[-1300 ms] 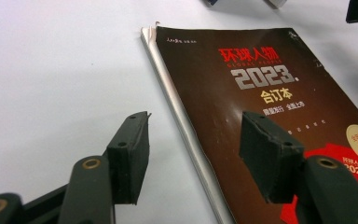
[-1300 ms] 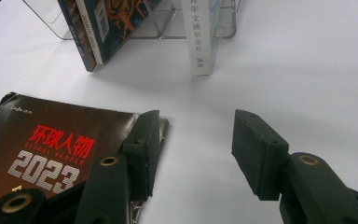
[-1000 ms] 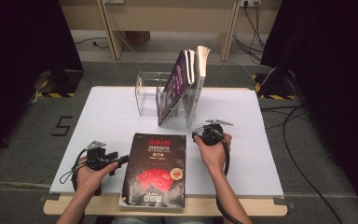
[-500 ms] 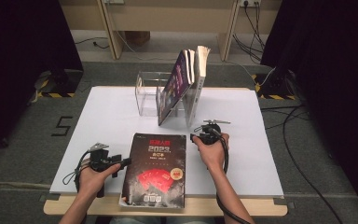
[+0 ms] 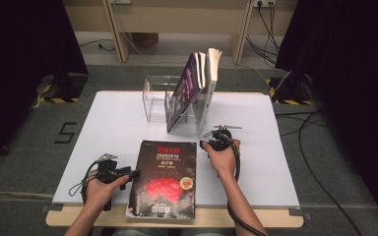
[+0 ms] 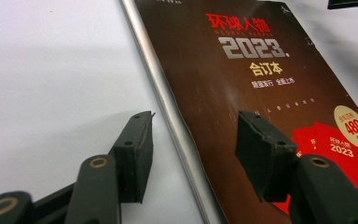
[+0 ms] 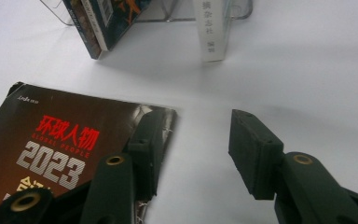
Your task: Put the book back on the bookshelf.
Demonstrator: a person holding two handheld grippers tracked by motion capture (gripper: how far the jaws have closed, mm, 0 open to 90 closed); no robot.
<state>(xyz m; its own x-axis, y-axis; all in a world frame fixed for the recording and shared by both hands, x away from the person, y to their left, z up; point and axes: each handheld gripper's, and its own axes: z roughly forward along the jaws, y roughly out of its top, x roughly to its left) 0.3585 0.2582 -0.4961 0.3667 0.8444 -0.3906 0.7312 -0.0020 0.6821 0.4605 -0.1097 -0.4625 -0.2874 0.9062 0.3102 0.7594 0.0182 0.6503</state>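
Observation:
A black book [image 5: 167, 182] with red artwork and "2023" on its cover lies flat at the table's front middle. My left gripper [image 5: 133, 173] sits at the book's left edge. In the left gripper view it [image 6: 193, 121] is open and straddles the spine: one jaw over the white table, the other over the cover [image 6: 242, 84]. Its jaws have just been closing, pads clear of the book. My right gripper [image 5: 203, 144] is at the book's far right corner. It [image 7: 198, 119] is open, one jaw over that corner [image 7: 51, 140], and has also been closing.
A clear acrylic stand [image 5: 155, 98] stands behind the book, with dark books [image 5: 189, 88] and a white one [image 5: 210, 73] leaning in it. The white spine [image 7: 208, 32] rests on the table just beyond my right gripper. The white tabletop [image 5: 275, 167] ends close to the book's near edge.

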